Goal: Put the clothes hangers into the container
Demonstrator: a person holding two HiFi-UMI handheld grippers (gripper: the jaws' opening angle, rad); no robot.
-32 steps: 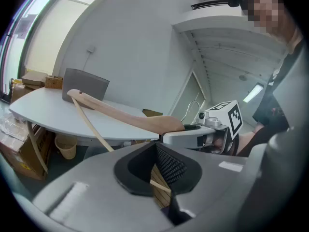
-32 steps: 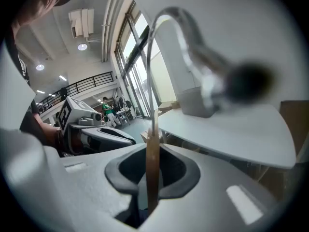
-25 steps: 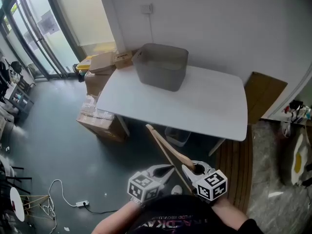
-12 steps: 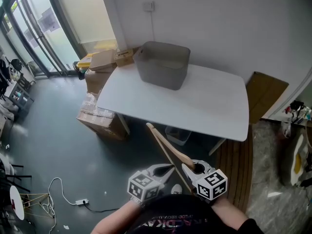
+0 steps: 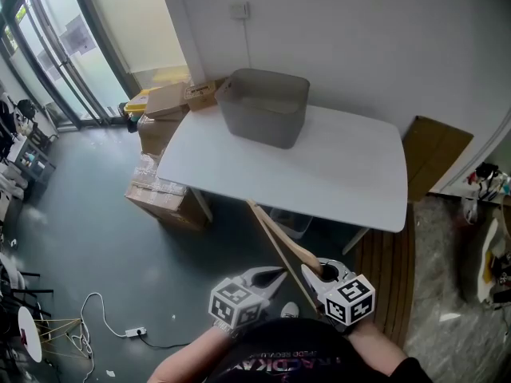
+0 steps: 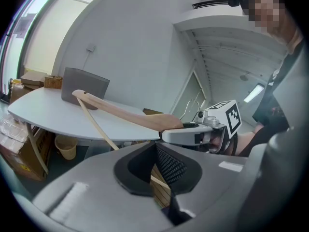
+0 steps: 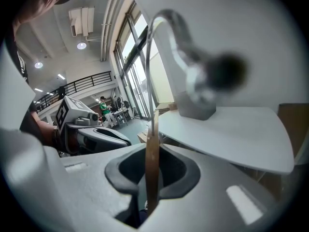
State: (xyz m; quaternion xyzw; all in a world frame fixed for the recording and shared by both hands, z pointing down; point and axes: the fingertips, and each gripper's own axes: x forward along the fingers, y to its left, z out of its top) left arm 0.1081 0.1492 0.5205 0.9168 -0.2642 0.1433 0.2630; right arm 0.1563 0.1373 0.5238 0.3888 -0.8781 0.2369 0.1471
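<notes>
The hanger (image 5: 275, 242) is being pinched near its neck by the right gripper (image 5: 315, 271), with one arm pointing at the container (image 5: 263, 106) far across the worktop (image 5: 343, 174), probably ready for carrying over. The left gripper (image 5: 267, 279) is being held alongside, pressed together and empty. The hanger's other arm is being hidden below, and its hook (image 7: 164, 28) is being blurred by closeness.

Worktop (image 5: 343, 174) bare apart from grey container (image 5: 263, 114) at far left corner; container top open, approach from right and front free. Cardboard boxes (image 5: 169, 206) block floor at worktop's left. Hanger (image 5: 275, 242) clamped in right claw (image 5: 316, 273) juts toward near edge.
</notes>
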